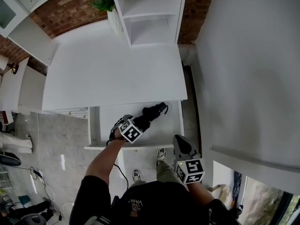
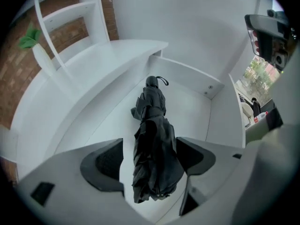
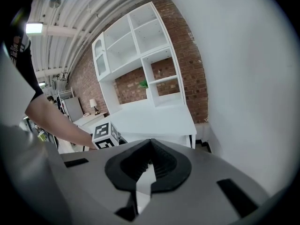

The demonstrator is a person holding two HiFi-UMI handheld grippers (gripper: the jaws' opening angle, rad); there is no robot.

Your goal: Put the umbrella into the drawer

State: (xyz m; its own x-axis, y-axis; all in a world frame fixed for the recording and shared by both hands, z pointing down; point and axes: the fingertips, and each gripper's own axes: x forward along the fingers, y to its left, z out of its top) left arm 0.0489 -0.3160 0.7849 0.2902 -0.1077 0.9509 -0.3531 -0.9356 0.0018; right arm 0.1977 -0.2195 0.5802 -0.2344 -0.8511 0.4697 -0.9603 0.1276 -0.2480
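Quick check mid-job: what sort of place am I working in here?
Probably a home-office or study-style room, possibly a staged one. There is a white desk with an open drawer, white open shelving against a bare brick wall, and a plant in a white vase on the desk.

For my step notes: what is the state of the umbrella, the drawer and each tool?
drawer: pulled open
umbrella: folded, lying inside the drawer
left tool: open, jaws either side of the umbrella
right tool: shut, holding nothing
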